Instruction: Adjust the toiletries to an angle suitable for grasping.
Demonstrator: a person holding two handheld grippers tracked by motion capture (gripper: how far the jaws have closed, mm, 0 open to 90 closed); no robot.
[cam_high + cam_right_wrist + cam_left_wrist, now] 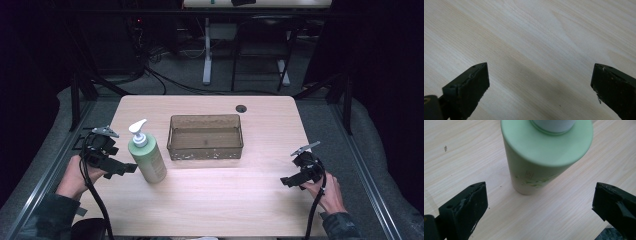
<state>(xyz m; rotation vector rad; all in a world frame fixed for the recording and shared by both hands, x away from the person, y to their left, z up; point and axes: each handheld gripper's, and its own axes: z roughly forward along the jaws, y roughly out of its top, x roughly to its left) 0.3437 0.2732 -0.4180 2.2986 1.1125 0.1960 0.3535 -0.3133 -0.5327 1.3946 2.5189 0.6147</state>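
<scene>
- Left claw spread wide, jaws either side of the green pump bottle but not touching; lined up to grip.
- Bottle upright on bench, left of the brown tray.
- Right claw released, hovering over bare bench, idle.

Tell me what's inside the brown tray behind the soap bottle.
The brown tray looks empty: its bare floor shows through the open top. The strip of floor just behind its near wall is blurred by the tinted plastic.
</scene>
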